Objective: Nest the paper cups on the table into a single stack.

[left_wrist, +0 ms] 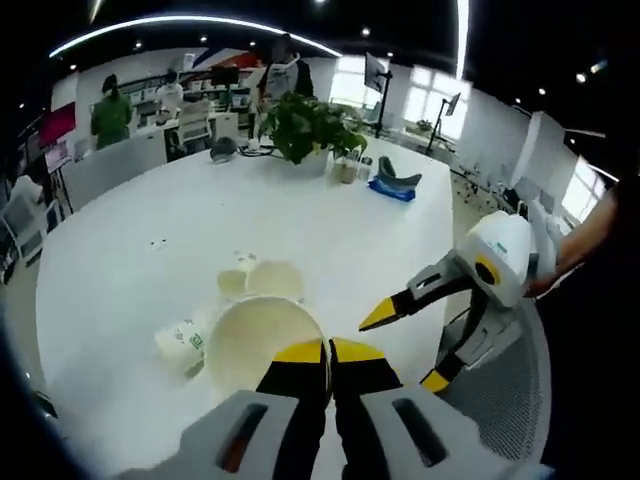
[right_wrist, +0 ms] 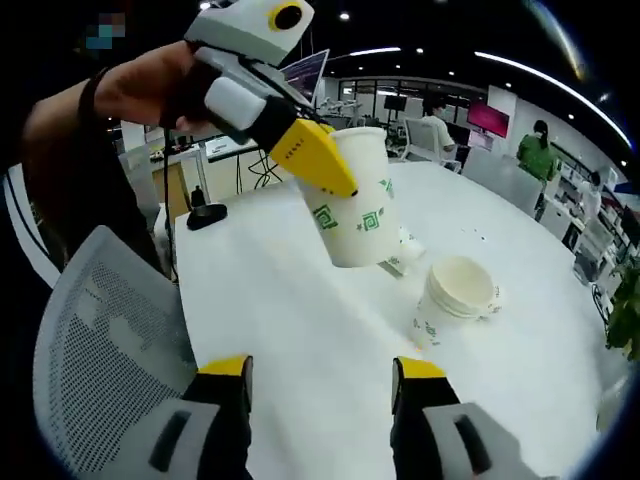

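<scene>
My left gripper (left_wrist: 328,350) is shut on the rim of a white paper cup (left_wrist: 262,340) with green marks, held above the round white table (left_wrist: 120,260), its mouth toward the camera. In the right gripper view that same cup (right_wrist: 360,200) hangs tilted in the left gripper (right_wrist: 315,155), above a short stack of cups (right_wrist: 455,295) standing on the table. Another cup (right_wrist: 405,262) lies on its side behind the stack. In the left gripper view a lying cup (left_wrist: 180,340) and two open cup mouths (left_wrist: 275,280) sit beyond the held cup. My right gripper (right_wrist: 322,368) is open and holds nothing; it is off to the right (left_wrist: 410,348).
A grey mesh chair (right_wrist: 100,330) stands at the table's near edge. A potted plant (left_wrist: 305,125), small jars and a blue item (left_wrist: 395,185) sit at the far side. A black object (right_wrist: 205,215) lies near the table edge. People stand among desks in the background.
</scene>
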